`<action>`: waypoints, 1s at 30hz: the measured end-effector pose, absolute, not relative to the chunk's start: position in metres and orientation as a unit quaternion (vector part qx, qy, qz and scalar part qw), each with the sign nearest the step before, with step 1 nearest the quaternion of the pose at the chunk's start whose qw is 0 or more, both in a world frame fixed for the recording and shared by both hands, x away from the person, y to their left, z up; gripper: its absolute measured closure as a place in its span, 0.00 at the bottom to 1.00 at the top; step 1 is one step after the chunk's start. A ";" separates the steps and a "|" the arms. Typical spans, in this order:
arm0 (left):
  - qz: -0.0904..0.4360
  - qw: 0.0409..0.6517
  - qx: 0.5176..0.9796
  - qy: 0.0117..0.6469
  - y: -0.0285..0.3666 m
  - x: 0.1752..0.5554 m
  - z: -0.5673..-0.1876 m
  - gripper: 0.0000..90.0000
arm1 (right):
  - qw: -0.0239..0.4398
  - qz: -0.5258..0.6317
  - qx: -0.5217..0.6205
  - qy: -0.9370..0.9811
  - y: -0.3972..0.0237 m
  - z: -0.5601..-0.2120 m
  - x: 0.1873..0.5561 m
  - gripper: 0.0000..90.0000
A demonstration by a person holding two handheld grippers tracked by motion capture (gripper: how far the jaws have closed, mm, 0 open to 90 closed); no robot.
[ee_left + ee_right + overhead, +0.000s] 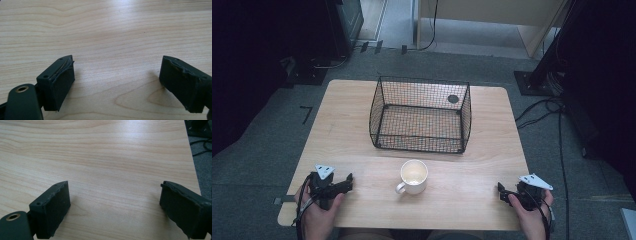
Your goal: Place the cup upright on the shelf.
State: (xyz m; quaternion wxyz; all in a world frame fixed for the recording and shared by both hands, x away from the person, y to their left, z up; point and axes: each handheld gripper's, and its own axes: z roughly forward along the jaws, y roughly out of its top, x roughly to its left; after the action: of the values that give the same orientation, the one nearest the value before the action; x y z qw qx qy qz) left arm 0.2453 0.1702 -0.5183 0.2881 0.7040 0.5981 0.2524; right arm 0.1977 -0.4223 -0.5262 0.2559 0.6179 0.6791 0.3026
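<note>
A light wooden table (pixel 362 102) stands on grey carpet. A black wire basket (pixel 421 114) occupies the far centre; a white mug (pixel 413 176) stands just in front of it, upright, handle toward the near left. The left gripper (pixel 348 180) rests at the near left edge, the right gripper (pixel 501 190) at the near right. The mug lies between them, apart from both. Both sets of jaws stand wide open over bare wood, holding nothing.
</note>
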 end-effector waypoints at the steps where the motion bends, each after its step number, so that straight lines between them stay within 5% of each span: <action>1: 0.252 0.288 0.704 0.598 0.170 0.245 -0.518 0.15 | 0.257 0.302 0.619 0.678 -0.422 -0.526 0.198 0.10; 30: 0.253 0.289 0.704 0.598 0.170 0.245 -0.518 0.15 | 0.237 0.374 0.558 0.702 -0.342 -0.464 0.198 0.14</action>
State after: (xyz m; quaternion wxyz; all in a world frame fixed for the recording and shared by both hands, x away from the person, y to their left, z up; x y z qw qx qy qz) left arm 0.2453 0.1702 -0.5183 0.2887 0.7037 0.5980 0.2527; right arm 0.1984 -0.3423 -0.4641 0.2374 0.5580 0.7016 0.3742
